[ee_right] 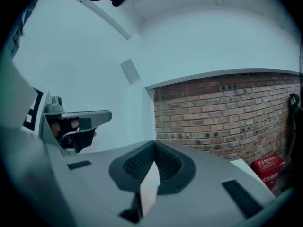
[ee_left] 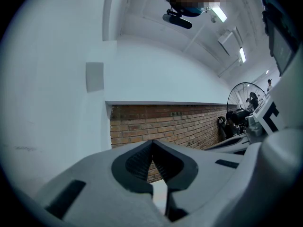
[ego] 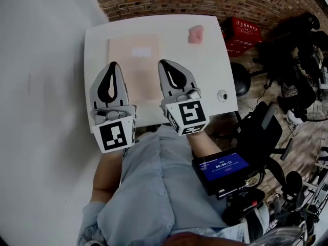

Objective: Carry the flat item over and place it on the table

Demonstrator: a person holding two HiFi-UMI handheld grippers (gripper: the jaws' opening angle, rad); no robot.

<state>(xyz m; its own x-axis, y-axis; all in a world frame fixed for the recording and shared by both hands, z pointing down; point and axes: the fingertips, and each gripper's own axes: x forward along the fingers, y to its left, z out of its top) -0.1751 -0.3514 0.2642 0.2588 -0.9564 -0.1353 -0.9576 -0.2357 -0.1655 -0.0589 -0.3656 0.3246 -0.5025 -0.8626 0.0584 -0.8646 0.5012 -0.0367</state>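
Over the white table (ego: 97, 50), the left gripper (ego: 113, 65) and right gripper (ego: 164, 63) were both clenched tight, gripping nothing. One flat peach sheet (ego: 134, 68) and one pink lump (ego: 195, 34) lay there.

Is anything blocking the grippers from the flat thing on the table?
Nothing visible does. The flat sheet lies uncovered on the table, the left gripper and right gripper at its sides. The pink lump sits apart.

Closed fingers (ee_right: 134, 166) facing brick wall (ee_right: 227, 112)
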